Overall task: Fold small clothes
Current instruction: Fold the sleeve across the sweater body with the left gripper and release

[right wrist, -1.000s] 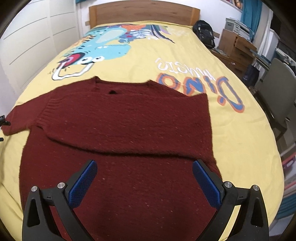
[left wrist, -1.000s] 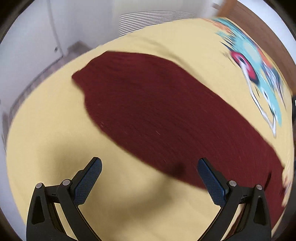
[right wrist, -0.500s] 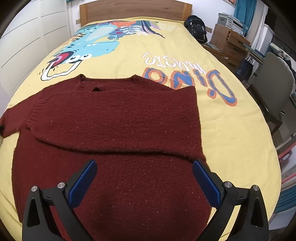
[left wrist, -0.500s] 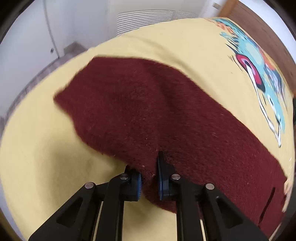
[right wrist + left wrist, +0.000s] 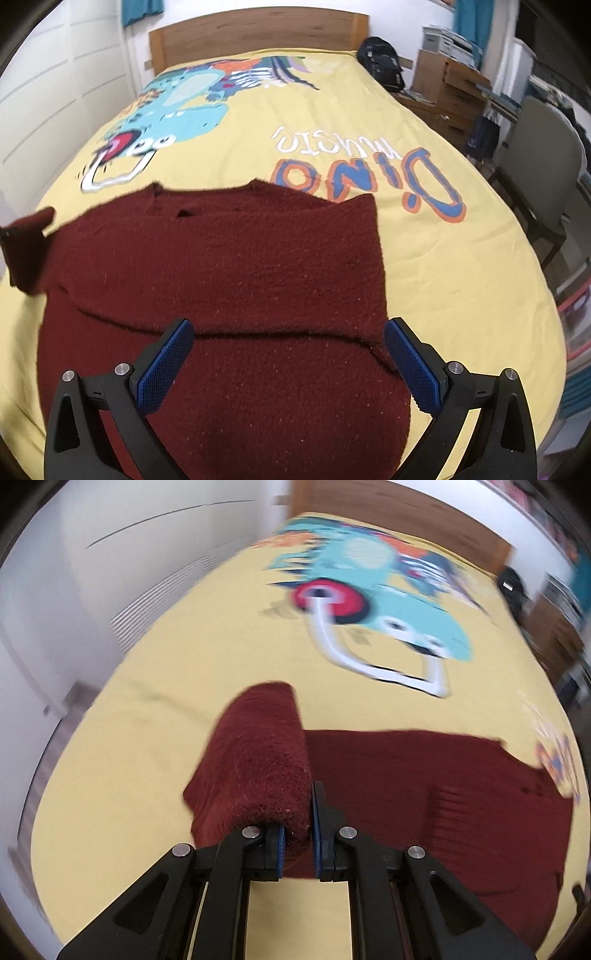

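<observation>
The maroon sweater [image 5: 229,280] was spread on the yellow bedspread [image 5: 443,258]; its sleeve [image 5: 258,768] was pinched by the closed left gripper [image 5: 297,843]. The right gripper [image 5: 284,365] was held open above the sweater, a chair [image 5: 539,162] beside the bed.

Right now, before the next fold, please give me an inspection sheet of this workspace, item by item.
Surface: yellow bedspread with a dinosaur print, on a bed with a wooden headboard.
Job's things: dark red sweater lying flat; one sleeve lifted.
Clutter: nothing seen on the bed.
Grippers: left gripper has its jaws shut on the sleeve; right gripper has its jaws open above the sweater, holding nothing.
Cables: nothing seen.
Surroundings: black backpack, wooden drawers, grey chair, white wall panels.
</observation>
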{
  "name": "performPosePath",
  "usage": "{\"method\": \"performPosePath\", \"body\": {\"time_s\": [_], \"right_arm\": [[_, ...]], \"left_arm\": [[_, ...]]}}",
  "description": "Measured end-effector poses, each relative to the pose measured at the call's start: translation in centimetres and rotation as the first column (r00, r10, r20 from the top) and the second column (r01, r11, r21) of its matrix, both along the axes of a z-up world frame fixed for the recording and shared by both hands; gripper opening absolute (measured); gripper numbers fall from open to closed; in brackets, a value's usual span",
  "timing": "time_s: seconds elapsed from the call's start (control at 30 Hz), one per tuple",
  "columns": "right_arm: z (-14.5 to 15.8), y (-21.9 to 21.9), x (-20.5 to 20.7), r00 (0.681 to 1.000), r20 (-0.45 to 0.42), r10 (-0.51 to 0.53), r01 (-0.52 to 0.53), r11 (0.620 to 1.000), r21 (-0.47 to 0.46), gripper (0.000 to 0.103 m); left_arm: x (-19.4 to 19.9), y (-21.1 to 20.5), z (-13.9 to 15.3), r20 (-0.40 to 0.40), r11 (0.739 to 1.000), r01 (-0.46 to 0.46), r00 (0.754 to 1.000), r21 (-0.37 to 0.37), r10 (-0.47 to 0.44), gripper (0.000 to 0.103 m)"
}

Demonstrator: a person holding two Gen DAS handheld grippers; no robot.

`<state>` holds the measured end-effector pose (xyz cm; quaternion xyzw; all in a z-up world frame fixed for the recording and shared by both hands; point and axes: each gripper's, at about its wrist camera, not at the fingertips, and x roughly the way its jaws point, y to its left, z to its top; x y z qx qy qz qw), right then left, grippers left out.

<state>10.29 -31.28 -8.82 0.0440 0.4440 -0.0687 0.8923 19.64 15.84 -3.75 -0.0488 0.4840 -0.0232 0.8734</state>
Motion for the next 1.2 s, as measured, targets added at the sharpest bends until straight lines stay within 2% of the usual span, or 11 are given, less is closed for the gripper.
{"method": "performPosePath", "body": {"time_s": [0.27, 0.33, 0.57, 0.73, 0.9, 0.97, 1.03, 1.13, 1.2], "right_arm": [[1.1, -2.4, 0.6, 1.000, -0.003, -0.019, 0.019, 1.000, -0.012, 0.103], [1.3, -3.0, 0.6, 1.000, -0.001, -0.023, 0.023, 1.000, -0.016, 0.103], [1.1, -4.8, 0.1, 0.999, -0.004, -0.047, 0.047, 0.999, -0.019, 0.103], [-0.3, -5.7, -0.1, 0.997, -0.034, -0.068, 0.067, 0.998, -0.009, 0.103], [-1.7, -6.1, -0.3, 0.994, -0.070, -0.081, 0.082, 0.997, -0.001, 0.103], [-2.2, -6.3, -0.3, 0.993, -0.081, -0.085, 0.085, 0.996, -0.003, 0.103], [-2.6, -6.5, -0.4, 0.992, -0.089, -0.089, 0.090, 0.996, 0.002, 0.103], [-2.9, -6.6, -0.4, 0.991, -0.098, -0.095, 0.096, 0.995, 0.007, 0.103], [-2.9, -6.6, -0.5, 0.990, -0.098, -0.096, 0.098, 0.995, 0.011, 0.103]], "left_arm": [[-0.3, -14.3, 0.5, 0.017, 0.976, 0.218, 0.976, -0.012, -0.218, 0.009], [-0.6, -18.0, 0.5, 0.022, 0.961, 0.276, 0.961, 0.000, -0.276, 0.009], [-0.8, -26.9, 0.3, 0.049, 0.909, 0.417, 0.908, 0.003, -0.417, 0.009], [-1.2, -30.1, -1.3, 0.031, 0.888, 0.460, 0.887, 0.026, -0.460, 0.009], [-1.2, -31.3, -4.4, -0.015, 0.887, 0.460, 0.888, 0.035, -0.459, 0.009], [-1.0, -31.2, -6.3, -0.054, 0.887, 0.457, 0.889, 0.066, -0.454, 0.009], [-0.6, -30.9, -8.0, -0.097, 0.893, 0.446, 0.893, 0.060, -0.440, 0.009], [-0.4, -30.5, -9.1, -0.116, 0.901, 0.430, 0.899, 0.050, -0.423, 0.012], [-0.4, -30.7, -9.5, -0.138, 0.899, 0.432, 0.897, 0.077, -0.419, 0.014]]}}
